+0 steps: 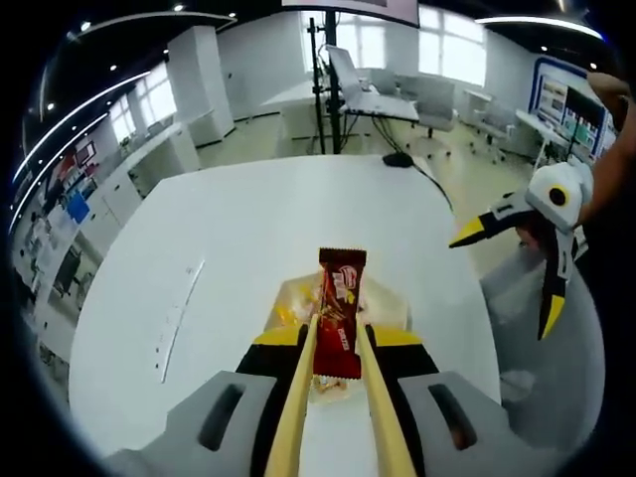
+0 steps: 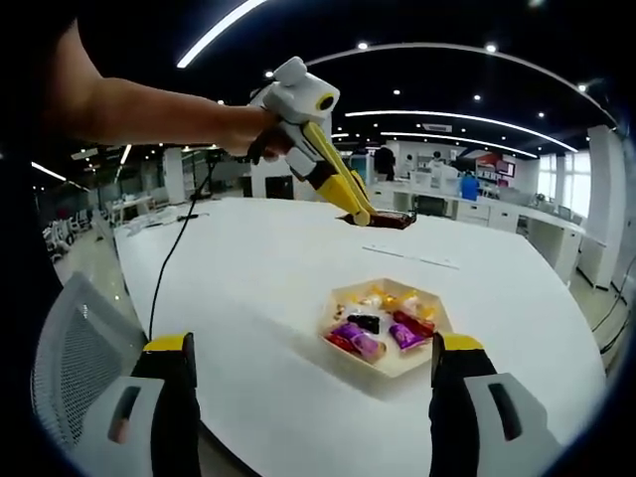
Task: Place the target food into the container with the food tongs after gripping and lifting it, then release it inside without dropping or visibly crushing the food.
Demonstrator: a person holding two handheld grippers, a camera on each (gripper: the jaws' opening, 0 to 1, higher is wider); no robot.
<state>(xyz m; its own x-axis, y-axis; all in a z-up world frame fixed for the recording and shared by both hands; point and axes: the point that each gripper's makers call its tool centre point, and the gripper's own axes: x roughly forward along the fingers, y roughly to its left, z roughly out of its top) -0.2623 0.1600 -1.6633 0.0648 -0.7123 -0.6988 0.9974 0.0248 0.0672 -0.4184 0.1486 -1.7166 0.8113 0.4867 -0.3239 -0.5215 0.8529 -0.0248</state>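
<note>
A brown-red snack bar [image 1: 340,310] hangs pinched between the tips of the cream-yellow food tongs [image 1: 295,402]. My left gripper [image 1: 338,343] is shut on the tongs and holds the bar just above a pale hexagonal container [image 1: 294,295] with wrapped sweets in it. In the right gripper view, a hand holds the left gripper [image 2: 345,196] high over the white table, with the snack bar [image 2: 392,221] at the tong tips, well beyond the container [image 2: 343,295]. My right gripper [image 2: 312,343] stands open near the table edge with nothing in it. It also appears as the right gripper [image 1: 499,288].
The round white table [image 1: 199,229] carries a thin clear strip [image 1: 179,310] on its left side. A black cable [image 2: 177,253] runs across the table. A mesh chair back [image 2: 70,358] stands at the near edge. Desks and shelving fill the room behind.
</note>
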